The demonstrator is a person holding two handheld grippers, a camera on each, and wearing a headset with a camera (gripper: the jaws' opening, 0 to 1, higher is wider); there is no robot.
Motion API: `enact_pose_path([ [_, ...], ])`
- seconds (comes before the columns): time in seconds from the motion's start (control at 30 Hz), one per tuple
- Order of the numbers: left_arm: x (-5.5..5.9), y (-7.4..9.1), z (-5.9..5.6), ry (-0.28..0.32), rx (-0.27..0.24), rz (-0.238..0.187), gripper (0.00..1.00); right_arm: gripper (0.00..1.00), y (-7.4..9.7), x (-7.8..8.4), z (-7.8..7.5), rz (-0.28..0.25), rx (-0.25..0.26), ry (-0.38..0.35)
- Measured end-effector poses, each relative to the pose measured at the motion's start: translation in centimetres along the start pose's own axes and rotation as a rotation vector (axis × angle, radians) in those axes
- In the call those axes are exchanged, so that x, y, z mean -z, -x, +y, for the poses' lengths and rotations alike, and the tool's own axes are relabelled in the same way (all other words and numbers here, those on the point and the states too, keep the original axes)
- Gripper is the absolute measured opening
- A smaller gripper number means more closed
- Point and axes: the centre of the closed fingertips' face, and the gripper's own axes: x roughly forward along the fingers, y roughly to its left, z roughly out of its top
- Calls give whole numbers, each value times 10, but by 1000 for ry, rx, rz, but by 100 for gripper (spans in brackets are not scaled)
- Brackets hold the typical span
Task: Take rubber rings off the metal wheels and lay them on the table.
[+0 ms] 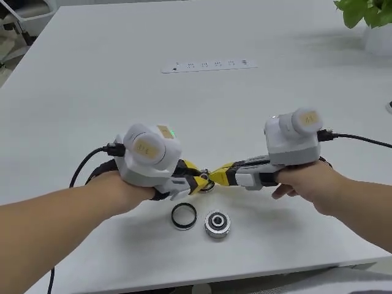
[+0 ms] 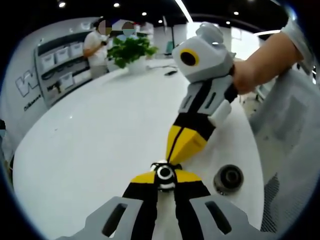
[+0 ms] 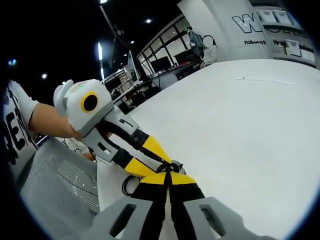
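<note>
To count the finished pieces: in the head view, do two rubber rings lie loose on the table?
No, just one black rubber ring lies loose on the table, beside a metal wheel.

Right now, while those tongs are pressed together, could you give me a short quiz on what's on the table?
1. True or false: a loose rubber ring lies on the table.
2. What sits right beside that ring? A) a bare metal wheel B) a cup C) a screwdriver
3. Fill in: the left tongs and the right tongs meet tip to tip on one small ____.
Key: 1 true; 2 A; 3 wheel.
</note>
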Motion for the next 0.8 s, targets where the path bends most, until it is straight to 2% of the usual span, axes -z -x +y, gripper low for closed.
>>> enact_pose_path([
  [0.8, -1, 0, 0, 2, 1, -9, 12, 0, 0, -4, 11, -19, -30, -4],
])
